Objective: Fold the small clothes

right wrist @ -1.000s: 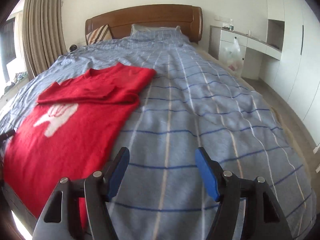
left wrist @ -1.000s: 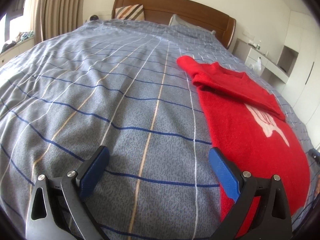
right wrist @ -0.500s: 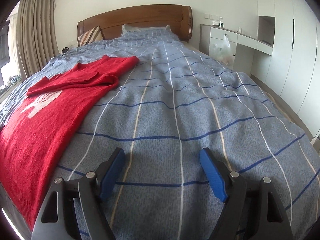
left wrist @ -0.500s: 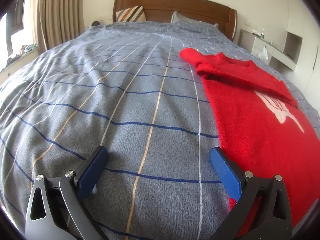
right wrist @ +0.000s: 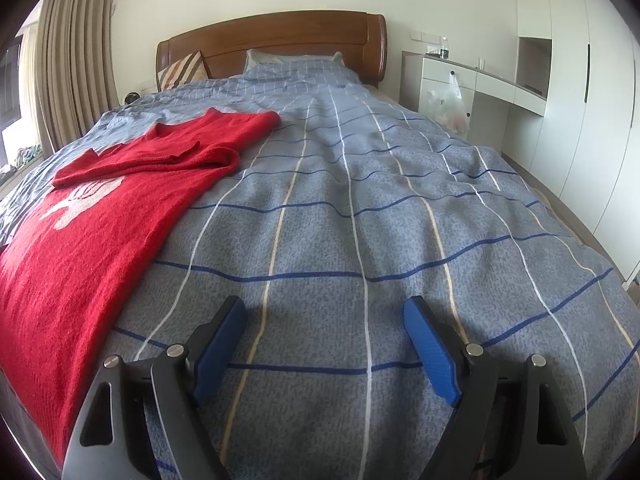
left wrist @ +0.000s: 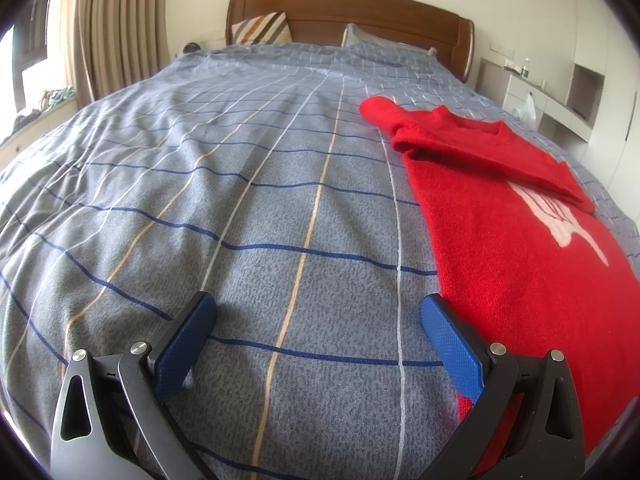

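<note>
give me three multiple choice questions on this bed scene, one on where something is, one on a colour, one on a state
1. Where does the red knit sweater lie?
A. on the blue-grey checked bedspread
B. on the floor
C. on the white desk

2. What colour is the motif on the sweater's front?
A. black
B. white
C. yellow

3. How are the sweater's sleeves?
A. spread out flat to both sides
B. folded across the chest
C. hanging off the bed

Answers:
1 A, it lies flat on the bedspread between the two grippers' views.
2 B, a white shape shows below the sleeves.
3 B, both sleeves lie across the upper body.
</note>
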{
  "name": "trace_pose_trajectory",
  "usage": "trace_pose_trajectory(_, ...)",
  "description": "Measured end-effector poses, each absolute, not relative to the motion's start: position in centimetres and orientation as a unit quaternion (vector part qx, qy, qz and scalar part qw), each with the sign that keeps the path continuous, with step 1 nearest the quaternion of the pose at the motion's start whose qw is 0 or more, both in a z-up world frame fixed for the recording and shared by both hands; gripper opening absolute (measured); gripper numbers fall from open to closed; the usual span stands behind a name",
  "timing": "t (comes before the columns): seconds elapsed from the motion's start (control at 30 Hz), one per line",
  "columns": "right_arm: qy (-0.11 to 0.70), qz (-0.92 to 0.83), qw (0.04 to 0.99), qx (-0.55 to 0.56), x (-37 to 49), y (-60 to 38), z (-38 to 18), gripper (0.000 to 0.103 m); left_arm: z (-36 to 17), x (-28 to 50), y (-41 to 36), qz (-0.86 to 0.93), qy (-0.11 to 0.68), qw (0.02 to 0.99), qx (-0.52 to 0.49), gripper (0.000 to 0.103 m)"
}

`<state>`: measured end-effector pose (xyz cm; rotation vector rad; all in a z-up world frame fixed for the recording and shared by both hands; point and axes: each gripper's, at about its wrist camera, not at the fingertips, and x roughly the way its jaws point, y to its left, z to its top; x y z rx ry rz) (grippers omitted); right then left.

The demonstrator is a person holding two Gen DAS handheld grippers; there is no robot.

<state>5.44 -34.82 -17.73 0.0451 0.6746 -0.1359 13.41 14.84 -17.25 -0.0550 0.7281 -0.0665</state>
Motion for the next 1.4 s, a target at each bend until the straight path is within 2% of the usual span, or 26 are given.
trace_pose_trajectory(1.07,0.331,-0.066,0.941,0.022,5.4,-34.8,-17.8,0.082,-17.3,13.4,14.8,-0.032,0.357,0.933,-0.026,0.102)
trace_pose_trajectory(1.2,0.337,-0.062,0.939,0.023,5.2,-34.7,-17.2,0.082,-16.2,13.4,15.4,-0.042,0.390,0.919,-0.035,0.102)
trace_pose_trajectory(1.4,0.334,0.006,0.941,0.050,0.6,-32.7,-13.3,0.082,-13.9,8.4,15.9,-0.128,0.428,0.890,-0.089,0.102)
